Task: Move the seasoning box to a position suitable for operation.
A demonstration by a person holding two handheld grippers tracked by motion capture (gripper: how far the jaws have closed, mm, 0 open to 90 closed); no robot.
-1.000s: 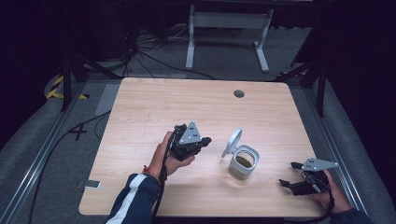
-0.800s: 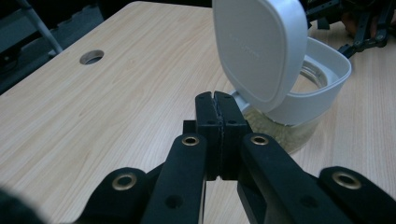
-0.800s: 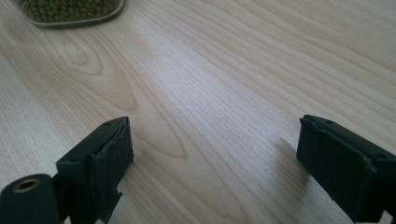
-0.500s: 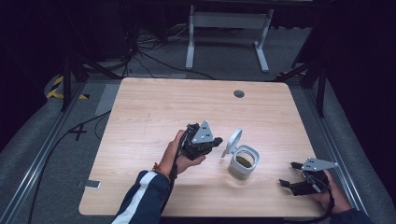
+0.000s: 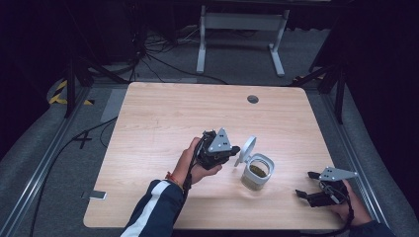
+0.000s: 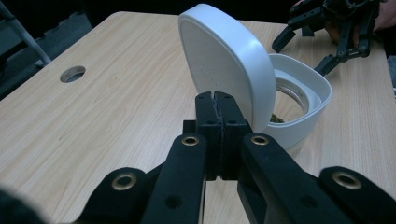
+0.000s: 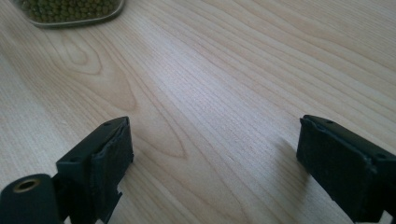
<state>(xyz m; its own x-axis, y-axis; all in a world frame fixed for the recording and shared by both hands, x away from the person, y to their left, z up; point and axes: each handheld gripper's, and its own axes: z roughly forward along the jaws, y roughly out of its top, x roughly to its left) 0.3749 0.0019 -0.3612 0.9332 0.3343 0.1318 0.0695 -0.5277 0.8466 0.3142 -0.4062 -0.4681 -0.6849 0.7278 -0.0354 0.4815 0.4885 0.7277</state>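
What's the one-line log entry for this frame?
left gripper: shut, at raised lid | right gripper: open, over table | jar: open

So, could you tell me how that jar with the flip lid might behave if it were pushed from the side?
The jar would probably slide more than tip: it looks squat and partly filled with green beans. Its upright lid could swing on its hinge. The left claw, shut, sits right by the lid.
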